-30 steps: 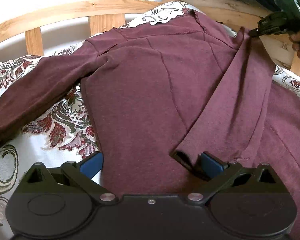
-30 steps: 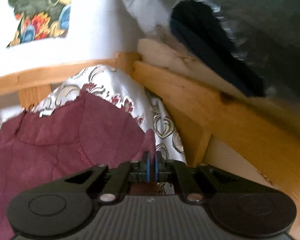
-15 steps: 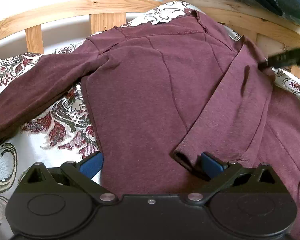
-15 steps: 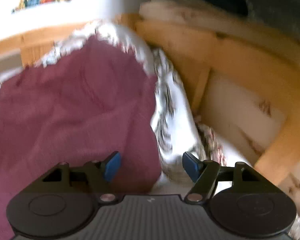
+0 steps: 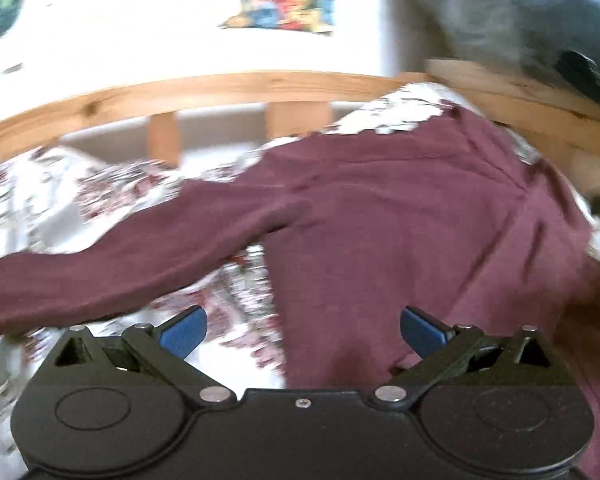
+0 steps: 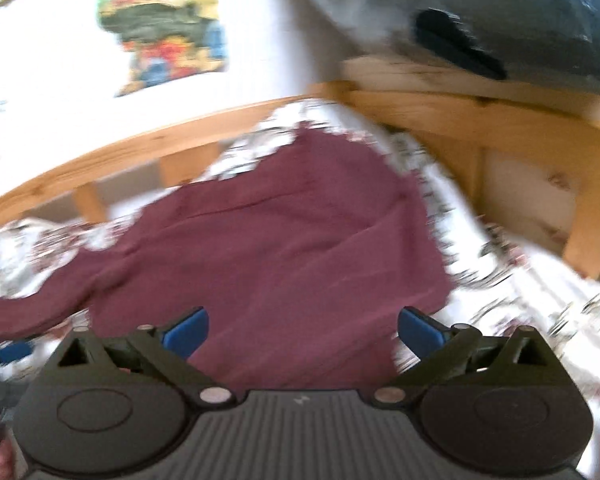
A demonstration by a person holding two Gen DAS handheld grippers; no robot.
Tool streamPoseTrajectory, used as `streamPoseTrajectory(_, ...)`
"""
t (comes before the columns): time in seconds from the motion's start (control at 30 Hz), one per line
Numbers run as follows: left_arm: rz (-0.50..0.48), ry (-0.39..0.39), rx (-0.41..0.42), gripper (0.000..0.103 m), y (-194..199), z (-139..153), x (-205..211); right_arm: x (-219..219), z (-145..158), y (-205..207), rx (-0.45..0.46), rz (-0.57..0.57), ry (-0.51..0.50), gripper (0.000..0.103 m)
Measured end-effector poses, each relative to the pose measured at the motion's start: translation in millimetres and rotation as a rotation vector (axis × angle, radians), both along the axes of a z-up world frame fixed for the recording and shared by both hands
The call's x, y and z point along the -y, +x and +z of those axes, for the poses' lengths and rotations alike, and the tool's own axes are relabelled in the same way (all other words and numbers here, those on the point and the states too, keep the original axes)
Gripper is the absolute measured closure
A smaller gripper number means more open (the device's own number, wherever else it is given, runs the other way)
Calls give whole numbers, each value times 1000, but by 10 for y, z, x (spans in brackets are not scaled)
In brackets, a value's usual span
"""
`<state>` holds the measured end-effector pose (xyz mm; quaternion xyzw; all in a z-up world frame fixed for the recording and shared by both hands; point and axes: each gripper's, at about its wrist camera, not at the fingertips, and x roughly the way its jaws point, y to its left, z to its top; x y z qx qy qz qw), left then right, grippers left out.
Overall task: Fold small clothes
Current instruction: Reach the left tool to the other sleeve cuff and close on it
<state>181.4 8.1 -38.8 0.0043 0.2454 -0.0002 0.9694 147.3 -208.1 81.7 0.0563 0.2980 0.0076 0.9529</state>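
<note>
On the bedspread point(image 5: 60, 200) w/in the wood rail point(image 5: 220, 88): maroon top point(image 5: 380, 220) flat, one sleeve point(image 5: 120, 264) out left, unfolded. Left gripper point(image 5: 302, 326) wide open, empty; right gripper point(image 6: 302, 326) opening, grips nothing. Folding mostly left, imo.

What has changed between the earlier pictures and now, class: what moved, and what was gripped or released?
The right gripper let go of the maroon top at its shoulder edge and drew back; its jaws are opening, pinching nothing. The left gripper rose, tipping its view up. The top stayed on the patterned bedcover, one sleeve spread; the left gripper stayed open.
</note>
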Motion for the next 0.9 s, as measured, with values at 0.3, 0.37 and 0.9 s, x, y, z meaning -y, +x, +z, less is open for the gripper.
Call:
streamPoseTrajectory(0.3, 416, -142, -89, 1, -313, 355, -960, -657, -234, -611, -33, 20, 56, 0)
streamPoseTrajectory(0.37, 531, -137, -107, 1, -399, 389, -1241, -748, -275, -688, -38, 36, 77, 0)
streamPoseTrajectory(0.9, 982, -458, -53, 1, -391, 130, -2412, -1092, -218, -897, -9, 153, -125, 0)
